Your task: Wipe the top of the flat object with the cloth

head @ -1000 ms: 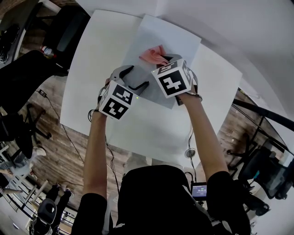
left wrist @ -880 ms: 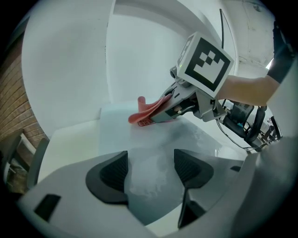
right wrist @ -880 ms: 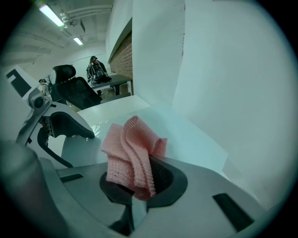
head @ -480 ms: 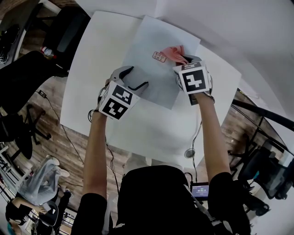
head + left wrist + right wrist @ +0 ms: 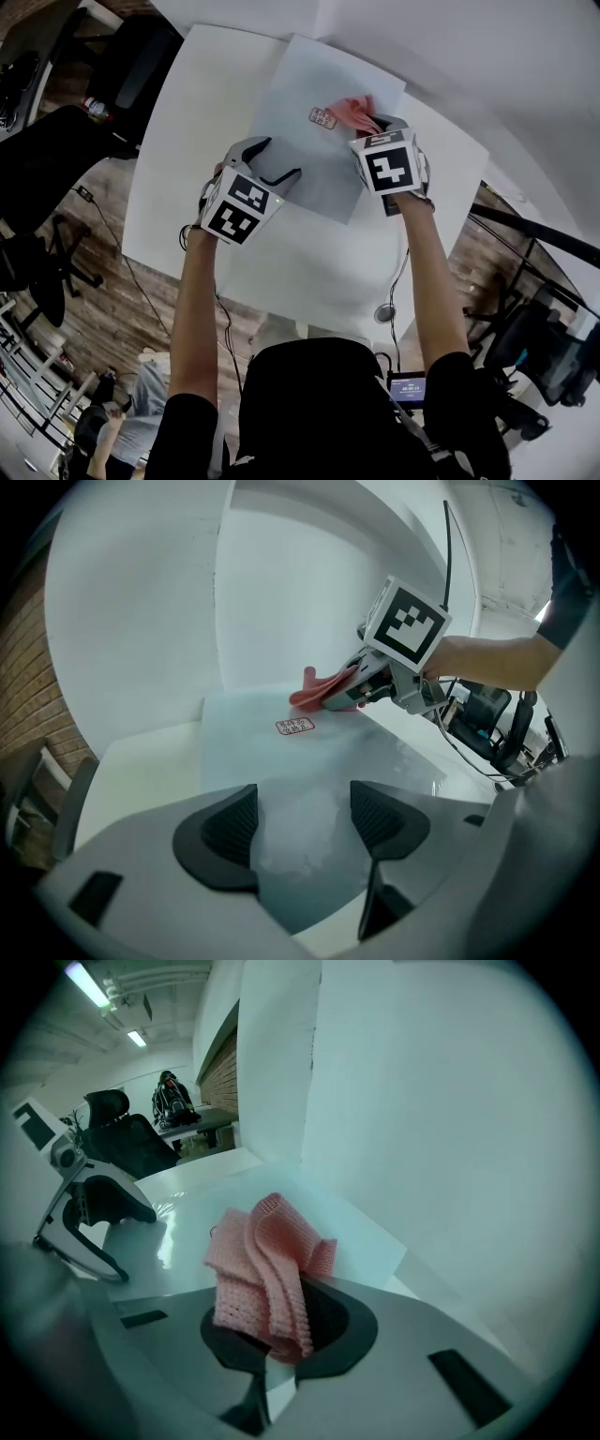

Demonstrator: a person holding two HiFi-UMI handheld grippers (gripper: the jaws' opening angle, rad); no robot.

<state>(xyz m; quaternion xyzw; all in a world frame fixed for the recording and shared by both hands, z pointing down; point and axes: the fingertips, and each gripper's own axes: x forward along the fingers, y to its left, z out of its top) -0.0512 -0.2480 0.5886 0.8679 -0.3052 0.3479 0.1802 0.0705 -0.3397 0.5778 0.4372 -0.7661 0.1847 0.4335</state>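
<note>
A flat pale-blue glossy sheet (image 5: 309, 112) lies on the white table (image 5: 187, 141); it carries a small pink label (image 5: 323, 117). My right gripper (image 5: 370, 120) is shut on a folded pink knitted cloth (image 5: 267, 1269), which rests on the sheet's far right part, next to the label (image 5: 294, 726). The cloth (image 5: 352, 108) pokes out ahead of the right gripper's cube. My left gripper (image 5: 277, 161) stands open at the sheet's near edge, its two dark pads (image 5: 225, 832) apart over the sheet (image 5: 300, 789), with nothing between them.
The white table meets a white wall (image 5: 450, 37) at the far side. Black office chairs (image 5: 56, 150) stand on the wooden floor to the left, and another chair (image 5: 534, 347) to the right. A cable (image 5: 392, 281) hangs off the table's near right.
My right gripper has carried the cloth across the sheet from the middle toward the far right, uncovering the pink label. The left gripper has stayed in place.
</note>
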